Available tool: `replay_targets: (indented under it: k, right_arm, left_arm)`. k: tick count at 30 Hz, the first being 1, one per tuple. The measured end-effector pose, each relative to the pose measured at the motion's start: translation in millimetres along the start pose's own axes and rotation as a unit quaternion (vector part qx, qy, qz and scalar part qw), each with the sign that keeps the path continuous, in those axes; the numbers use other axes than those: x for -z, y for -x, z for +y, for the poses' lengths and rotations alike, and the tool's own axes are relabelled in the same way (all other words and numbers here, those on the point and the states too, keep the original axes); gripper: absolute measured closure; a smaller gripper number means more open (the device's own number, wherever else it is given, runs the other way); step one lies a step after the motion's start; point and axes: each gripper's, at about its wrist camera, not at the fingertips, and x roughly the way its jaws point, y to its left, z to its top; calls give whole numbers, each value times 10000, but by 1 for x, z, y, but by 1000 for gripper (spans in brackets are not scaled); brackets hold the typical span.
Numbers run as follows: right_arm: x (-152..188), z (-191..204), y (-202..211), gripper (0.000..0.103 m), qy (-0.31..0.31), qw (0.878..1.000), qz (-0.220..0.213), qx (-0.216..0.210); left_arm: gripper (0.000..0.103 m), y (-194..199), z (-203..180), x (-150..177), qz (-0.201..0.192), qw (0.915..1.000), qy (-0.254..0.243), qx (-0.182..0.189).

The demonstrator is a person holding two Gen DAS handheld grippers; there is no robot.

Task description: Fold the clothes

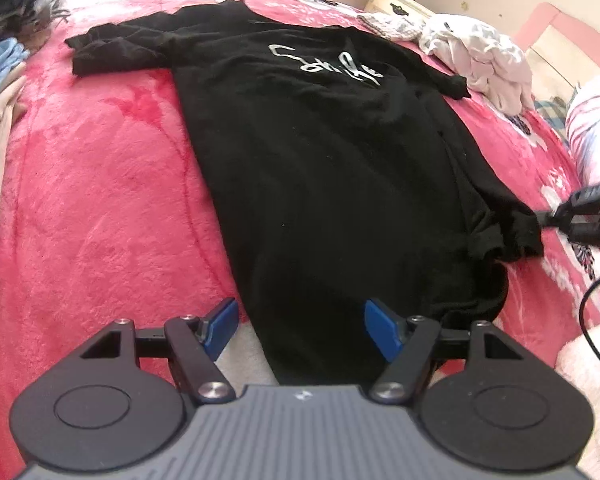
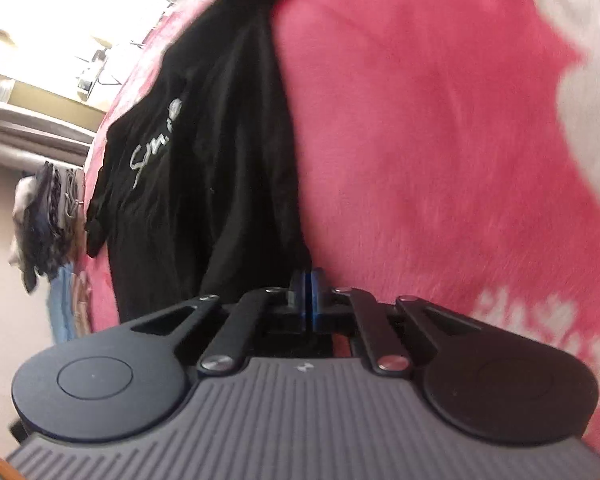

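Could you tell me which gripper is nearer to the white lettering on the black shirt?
Left. The left gripper sits open at the black shirt's hem below the lettering; the right gripper pinches its side edge.

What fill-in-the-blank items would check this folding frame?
1. The T-shirt lying flat is ____ in colour.
2. It lies on a ____ blanket.
3. The left gripper has its jaws ____ at the shirt's hem.
4. The right gripper has its jaws ____.

Missing words: black; pink; open; shut

Shirt (image 1: 320,168) on blanket (image 1: 100,184); pile (image 1: 476,60) behind
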Motion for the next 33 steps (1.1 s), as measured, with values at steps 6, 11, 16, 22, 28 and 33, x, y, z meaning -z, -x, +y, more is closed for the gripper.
replay_targets:
  k: [6, 11, 16, 22, 28, 33]
  right_arm:
    - [-44, 1, 56, 102, 552, 9941, -760, 539]
    - [-68, -22, 60, 102, 729, 9857, -761, 1317]
    - [-64, -58, 31, 102, 333, 9831, -338, 1771]
    - [-56, -91, 41, 99, -50, 9758, -394, 2152]
    - [-96, -61, 57, 97, 117, 9857, -1059, 1306]
    - [-172, -13, -7, 69, 143, 9961, -858, 107]
  left_arm:
    - [33, -2, -3, -4, 121, 9999, -84, 56]
    - [33, -6, -5, -4, 234, 9996, -148, 37]
    - [33, -8, -7, -7, 333, 9991, -271, -6]
    - [32, -10, -7, -7, 398, 9985, -368, -5]
    - [32, -9, -3, -8, 437, 9984, -350, 90]
    - [32, -10, -1, -8, 447, 9984, -317, 134]
